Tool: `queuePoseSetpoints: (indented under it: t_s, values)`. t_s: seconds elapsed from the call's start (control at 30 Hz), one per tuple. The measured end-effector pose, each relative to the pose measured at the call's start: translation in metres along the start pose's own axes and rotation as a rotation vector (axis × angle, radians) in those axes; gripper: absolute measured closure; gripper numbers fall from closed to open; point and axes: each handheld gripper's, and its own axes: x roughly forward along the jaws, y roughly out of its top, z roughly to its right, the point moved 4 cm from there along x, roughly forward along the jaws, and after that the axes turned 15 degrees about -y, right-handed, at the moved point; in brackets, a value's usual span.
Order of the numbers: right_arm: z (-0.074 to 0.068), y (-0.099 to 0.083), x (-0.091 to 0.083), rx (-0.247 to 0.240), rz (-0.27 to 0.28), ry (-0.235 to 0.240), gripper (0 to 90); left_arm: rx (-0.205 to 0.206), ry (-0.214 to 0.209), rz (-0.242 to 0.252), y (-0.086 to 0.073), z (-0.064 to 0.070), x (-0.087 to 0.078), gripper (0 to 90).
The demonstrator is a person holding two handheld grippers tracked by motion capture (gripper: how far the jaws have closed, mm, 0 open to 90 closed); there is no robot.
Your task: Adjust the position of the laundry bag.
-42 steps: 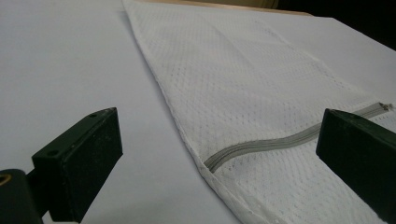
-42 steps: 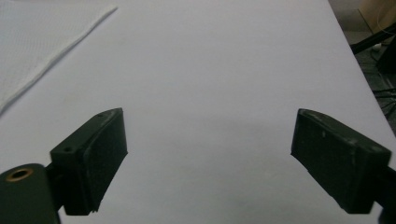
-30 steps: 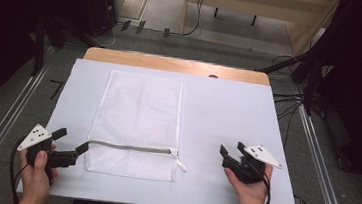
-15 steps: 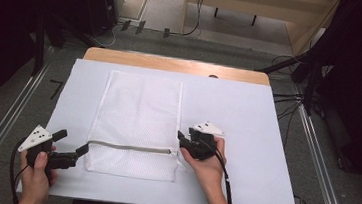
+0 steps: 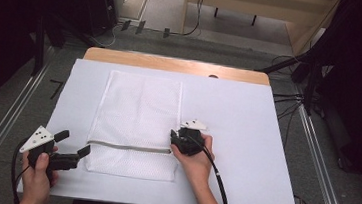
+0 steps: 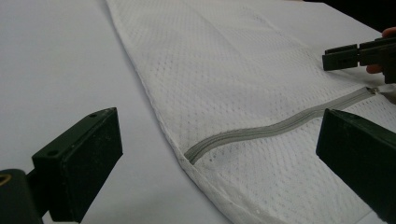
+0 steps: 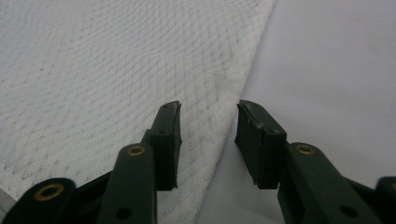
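Observation:
A white mesh bag [image 5: 137, 113] lies flat on the white table cover, and a grey zipper [image 5: 129, 147] runs across its near part. My left gripper [image 5: 73, 143] rests open just off the bag's left edge, level with the zipper's left end. In the left gripper view the wide-apart jaws of my left gripper [image 6: 219, 158] frame the zipper [image 6: 275, 126], which looks closed. My right gripper [image 5: 174, 140] sits at the zipper's right end. In the right gripper view, my right gripper [image 7: 208, 140] is open over the bag's right edge [image 7: 233, 93], with a narrow gap between the jaws and nothing held.
The white table cover [image 5: 246, 138] stretches bare to the right of the bag. A wooden table edge [image 5: 172, 63] shows at the far side. Cables and metal rails lie on the floor around the table. The right gripper's cable [image 5: 217, 178] trails toward the near edge.
My right gripper has moved left from the table's right side to the right end of the zipper. The left gripper has stayed in place, open.

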Motion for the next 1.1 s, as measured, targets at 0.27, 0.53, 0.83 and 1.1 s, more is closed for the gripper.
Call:
queuePoseSetpoints:
  t_s: [0.27, 0.53, 0.83, 1.1]
  values:
    - [-0.01, -0.003, -0.004, -0.093, 0.02, -0.022, 89.6, 0.007, -0.001, -0.013, 0.0, 0.002, 0.004, 0.4]
    - [-0.004, -0.004, -0.009, -0.039, -0.004, 0.019, 90.0, 0.002, 0.001, -0.008, -0.001, 0.001, 0.001, 0.4]
    - [0.022, -0.002, -0.027, -0.037, 0.026, 0.011, 90.0, 0.008, -0.002, -0.011, -0.001, 0.004, 0.003, 0.4]
    - [0.061, -0.005, -0.031, -0.015, 0.017, -0.008, 90.0, 0.01, -0.012, -0.015, -0.002, 0.007, 0.004, 0.4]
